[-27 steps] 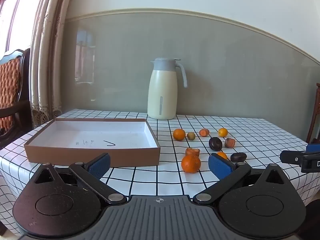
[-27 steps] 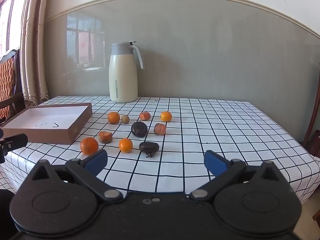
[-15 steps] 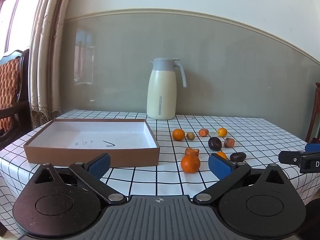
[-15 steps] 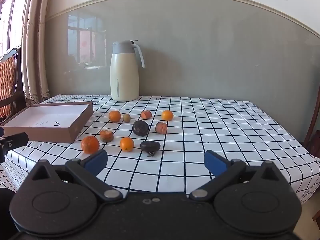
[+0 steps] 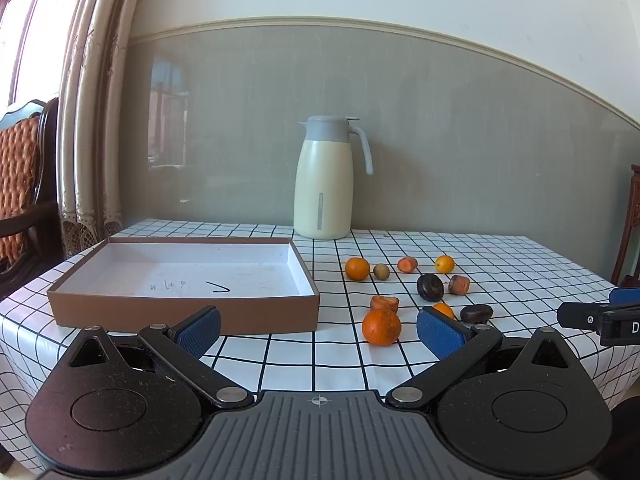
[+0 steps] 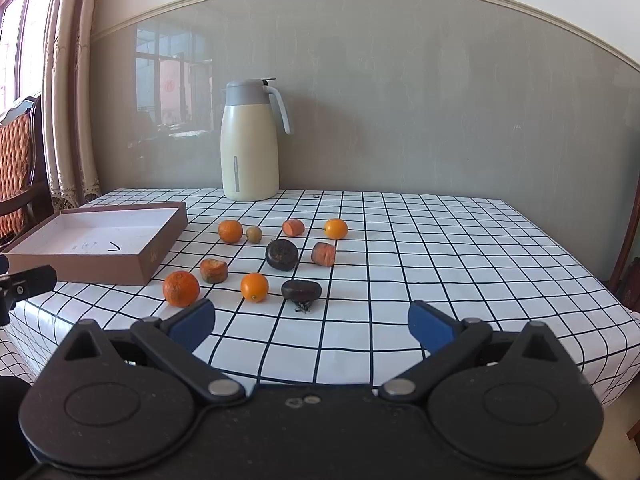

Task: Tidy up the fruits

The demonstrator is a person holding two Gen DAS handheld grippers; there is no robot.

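Both grippers, left gripper [image 5: 318, 328] and right gripper [image 6: 312, 326], are hanging wide open and empty at the table's [image 6: 440, 240] near edge, facing scattered fruit; the brown box [image 5: 180, 314] is waiting empty near its left edge.

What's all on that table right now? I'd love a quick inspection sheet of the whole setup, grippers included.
Surface: table under a white checked cloth.
Job's things: brown box with a white inside, holding no fruit, at the left; nine pieces of fruit loose beside it, among them a big orange, a small orange and two dark fruits.
Clutter: cream jug at the back by the wall.
Grippers: left gripper open, holding nothing; right gripper open, holding nothing; both short of the fruit.
Cables: nothing seen.
Surroundings: grey-green wall, curtain and chair at the left.
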